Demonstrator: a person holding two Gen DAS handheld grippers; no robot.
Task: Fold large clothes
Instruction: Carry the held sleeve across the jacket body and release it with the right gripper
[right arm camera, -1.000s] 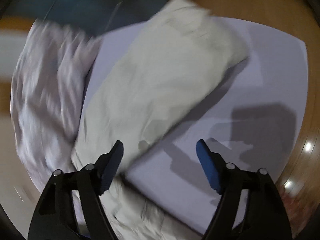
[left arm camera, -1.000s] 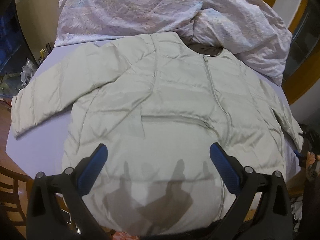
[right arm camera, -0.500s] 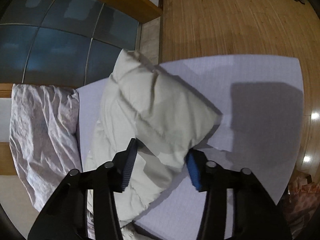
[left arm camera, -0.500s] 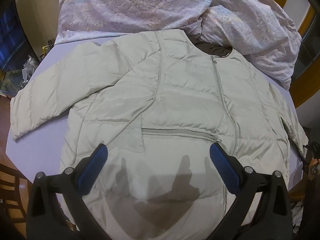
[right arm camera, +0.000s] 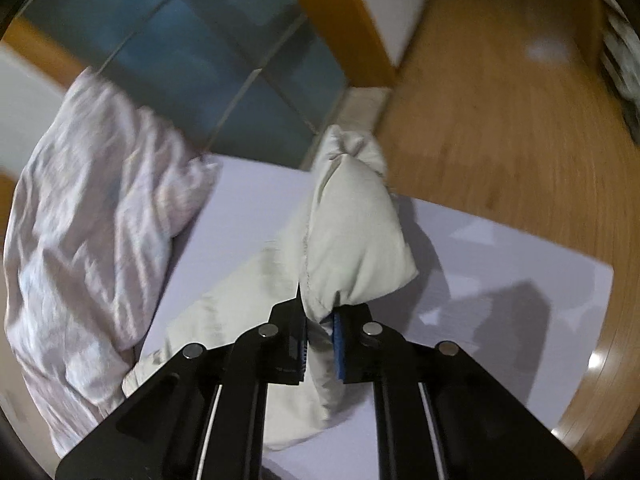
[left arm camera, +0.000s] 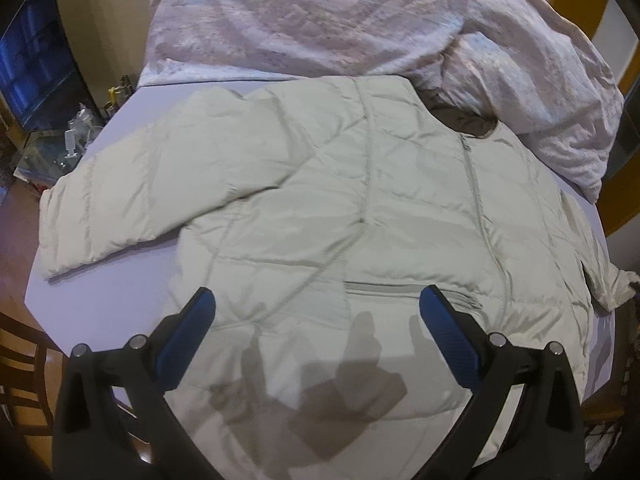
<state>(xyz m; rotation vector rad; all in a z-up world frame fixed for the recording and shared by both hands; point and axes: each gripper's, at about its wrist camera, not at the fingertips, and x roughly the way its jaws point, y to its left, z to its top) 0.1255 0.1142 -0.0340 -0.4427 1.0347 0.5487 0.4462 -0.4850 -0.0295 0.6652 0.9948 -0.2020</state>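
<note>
A pale grey-green puffer jacket (left arm camera: 360, 208) lies front up on a lilac bed sheet (left arm camera: 108, 292), zip closed, one sleeve (left arm camera: 120, 204) stretched out to the left. My left gripper (left arm camera: 316, 308) hovers open over the jacket's lower front, nothing between its blue pads. In the right wrist view, my right gripper (right arm camera: 320, 320) is shut on the end of the other sleeve (right arm camera: 352, 232), which is lifted off the sheet (right arm camera: 500, 280) and bunched above the pads.
A crumpled pinkish quilt (left arm camera: 340, 20) is heaped along the far side of the bed and also shows at left as the quilt (right arm camera: 88, 220). Wooden floor (right arm camera: 500, 100) and dark glass panels (right arm camera: 200, 52) lie beyond the bed's edge. A wooden chair (left arm camera: 20, 368) stands at lower left.
My right gripper closed on the sleeve end and lifted it off the sheet. The left gripper drifted a little over the jacket, still open.
</note>
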